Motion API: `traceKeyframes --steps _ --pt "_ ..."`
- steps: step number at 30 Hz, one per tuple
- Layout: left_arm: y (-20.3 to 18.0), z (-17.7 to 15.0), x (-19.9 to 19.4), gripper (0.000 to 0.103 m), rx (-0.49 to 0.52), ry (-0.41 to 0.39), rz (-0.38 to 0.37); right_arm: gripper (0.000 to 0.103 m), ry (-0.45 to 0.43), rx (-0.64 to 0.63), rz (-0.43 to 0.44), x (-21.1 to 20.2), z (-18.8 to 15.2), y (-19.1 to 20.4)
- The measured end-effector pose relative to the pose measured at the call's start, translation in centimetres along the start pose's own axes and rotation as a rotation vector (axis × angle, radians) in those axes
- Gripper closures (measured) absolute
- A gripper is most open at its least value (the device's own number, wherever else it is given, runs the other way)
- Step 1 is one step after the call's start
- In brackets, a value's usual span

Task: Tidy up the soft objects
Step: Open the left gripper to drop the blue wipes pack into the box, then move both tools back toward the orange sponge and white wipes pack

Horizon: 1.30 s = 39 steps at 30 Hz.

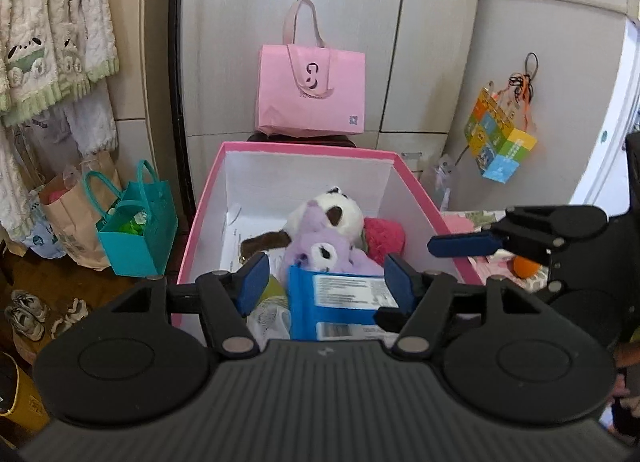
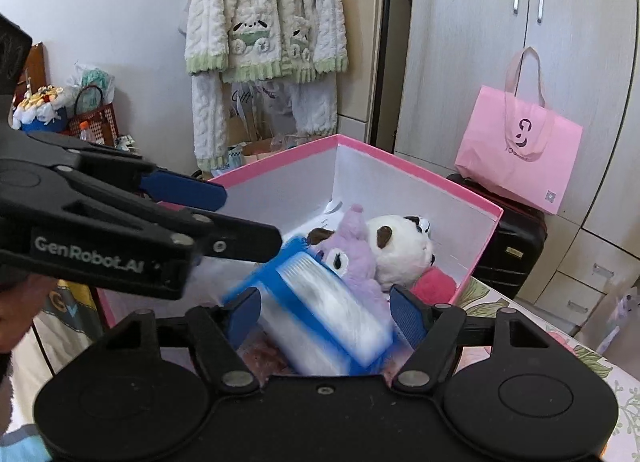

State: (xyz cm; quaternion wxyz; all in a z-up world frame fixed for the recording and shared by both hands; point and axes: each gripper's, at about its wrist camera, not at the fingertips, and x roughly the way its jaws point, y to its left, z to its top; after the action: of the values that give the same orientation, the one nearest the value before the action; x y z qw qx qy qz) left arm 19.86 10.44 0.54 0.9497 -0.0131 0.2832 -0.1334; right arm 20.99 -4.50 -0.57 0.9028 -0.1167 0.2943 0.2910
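1. At the far left of the left wrist view, beside the box, a teal plastic tote bag (image 1: pixel 136 238) and a brown paper bag (image 1: pixel 68 217) stand on the floor, crowding that side.
2. Next comes the pink-rimmed white cardboard box (image 1: pixel 208 217), open-topped, with its left wall and pink edge just beside the left gripper (image 1: pixel 326 278), whose fingers are spread wide and hold nothing.
3. Inside lie a blue-and-white plastic-wrapped soft pack (image 1: pixel 340 302) at the near wall, a purple plush toy (image 1: pixel 320 250) and a white-and-brown panda plush (image 1: pixel 340 213) behind it, and a pink fluffy item (image 1: pixel 384 236) at the right.
4. The pack looks blurred and tilted between the spread fingers of the right gripper (image 2: pixel 324 312); I judge it is just being dropped in, so the placing step seems nearly done.
5. Further right, an orange round object (image 1: pixel 524 266) sits on the floral surface; the next move likely calls for lifting clear of the rim and reaching there.
6. Room is free above the box; both grippers are close together, so they could clash.
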Motion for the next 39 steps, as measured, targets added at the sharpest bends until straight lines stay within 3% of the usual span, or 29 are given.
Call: traceKeyframes --steps 14,25,39 --pt "-3.1 -0.6 -6.8 0.036 0.088 -0.017 -0.007 0.025 -0.012 -0.061 -0.026 -5.9 -0.8 1.2" --pt "-6.6 -2.0 -12.1 0.034 0.145 -0.012 -0.076 0.025 -0.046 -0.087 -0.045 -11.9 -2.7 1.7" --pt "-11.3 -4.7 -13.6 0.033 0.166 0.035 -0.121 0.025 -0.044 -0.029 -0.118 -17.7 -9.2 -1.5"
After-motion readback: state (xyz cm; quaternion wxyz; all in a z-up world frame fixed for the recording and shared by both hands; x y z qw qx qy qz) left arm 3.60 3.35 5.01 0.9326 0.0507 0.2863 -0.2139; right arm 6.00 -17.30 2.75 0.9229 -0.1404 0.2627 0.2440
